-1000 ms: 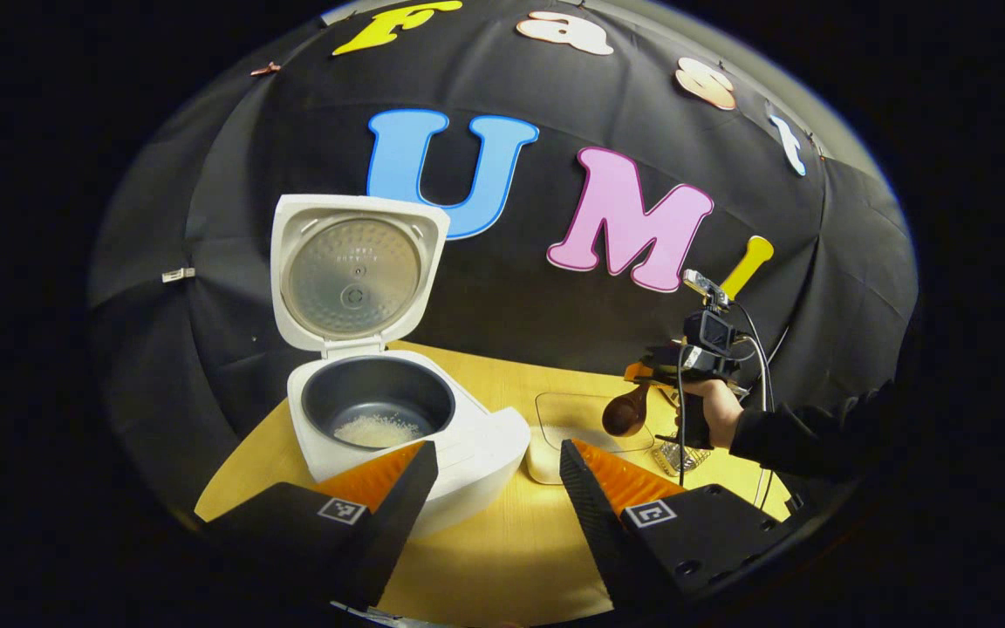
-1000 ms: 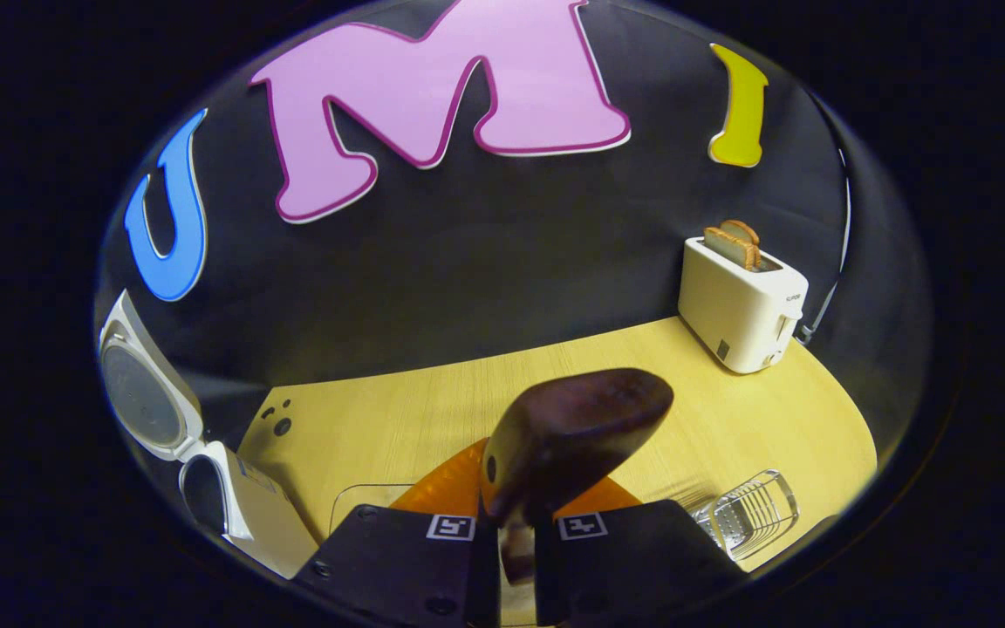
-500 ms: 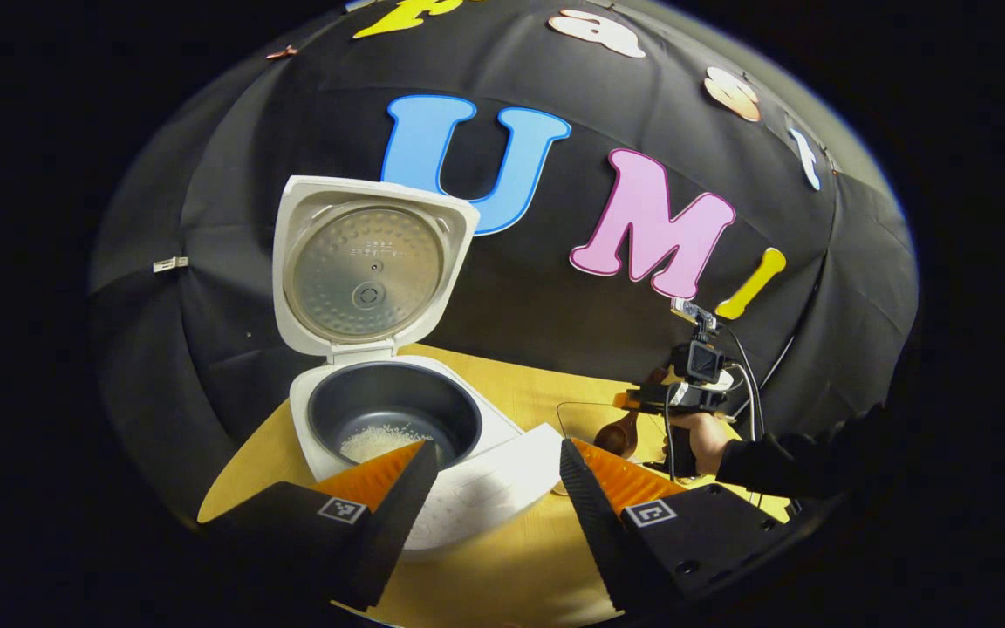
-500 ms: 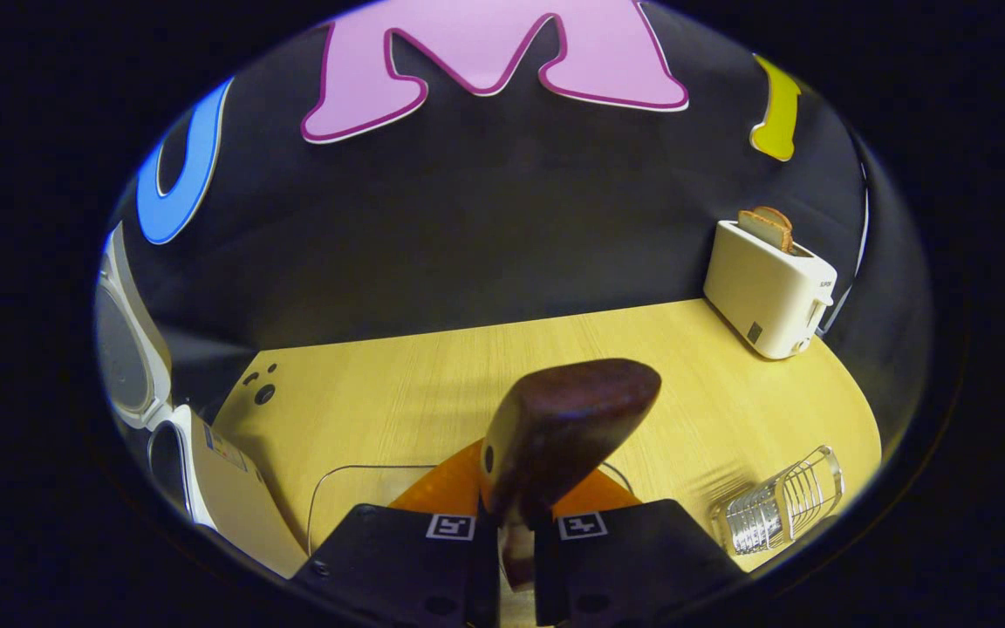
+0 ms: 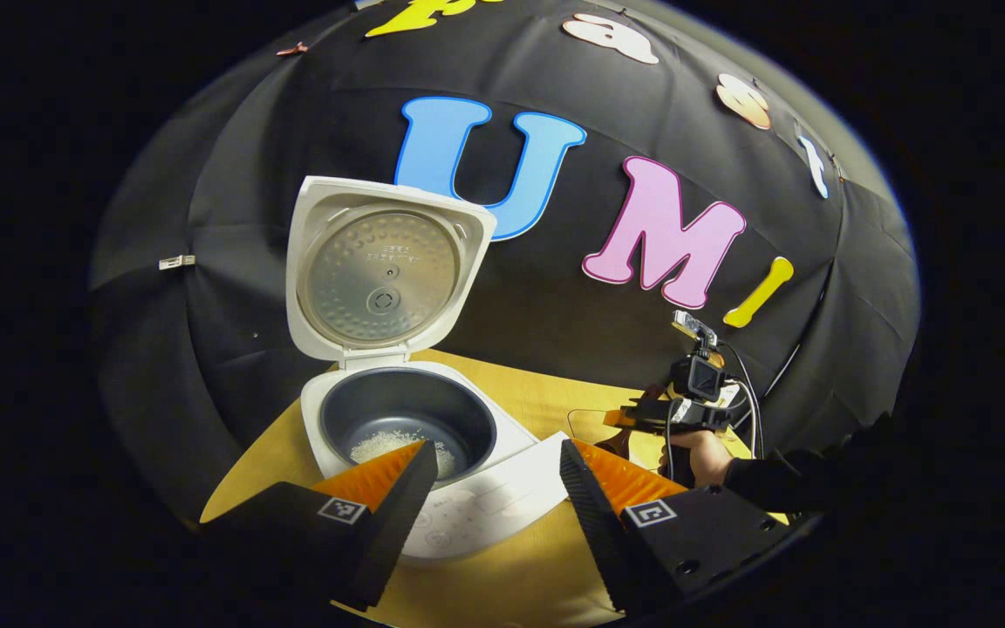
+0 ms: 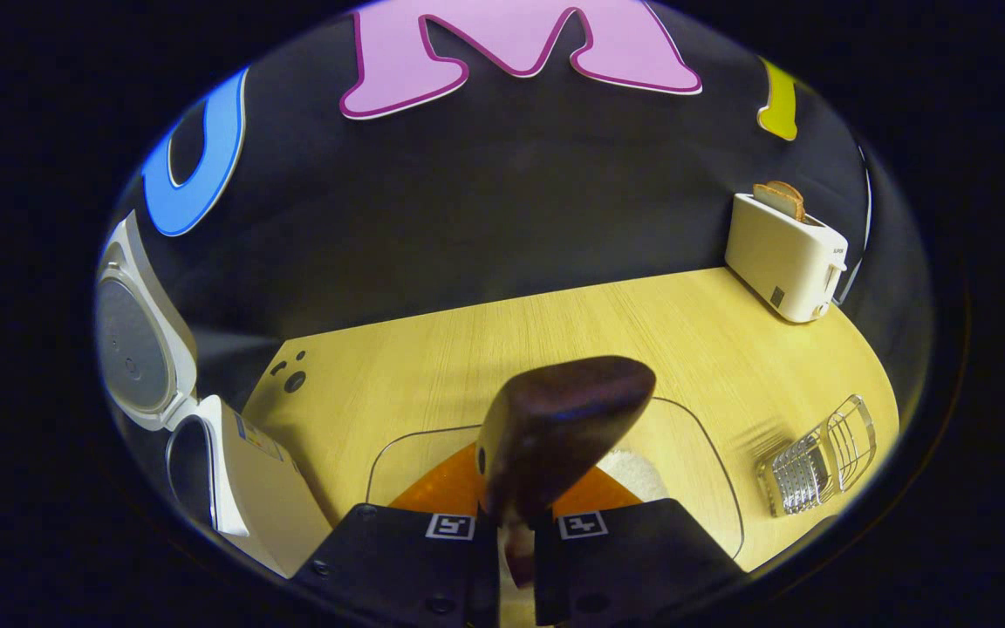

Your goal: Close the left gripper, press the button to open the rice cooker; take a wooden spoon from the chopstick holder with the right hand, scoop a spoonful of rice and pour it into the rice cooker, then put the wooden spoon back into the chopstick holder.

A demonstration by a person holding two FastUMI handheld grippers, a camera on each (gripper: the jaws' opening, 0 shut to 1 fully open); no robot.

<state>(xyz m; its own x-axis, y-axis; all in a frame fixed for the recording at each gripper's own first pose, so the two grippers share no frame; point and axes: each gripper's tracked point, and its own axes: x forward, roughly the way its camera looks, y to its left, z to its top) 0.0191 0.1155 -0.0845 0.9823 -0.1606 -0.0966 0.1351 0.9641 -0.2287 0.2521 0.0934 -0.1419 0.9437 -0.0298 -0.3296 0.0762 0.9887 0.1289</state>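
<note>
The right tongs [image 6: 516,532] clamp the wooden spoon [image 6: 559,427], bowl pointing forward over the rice tray [image 6: 712,471]; the chopstick holder [image 6: 816,462] lies to that tray's right (on its side); the left tongs [image 5: 494,488] gape wide before the open rice cooker [image 5: 406,419].

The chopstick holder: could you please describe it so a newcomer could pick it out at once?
Start at the white toaster in the far right corner of the table, then come toward the near right edge. The chopstick holder sits there, beside the clear tray: the only wire basket, silvery and see-through.
</note>
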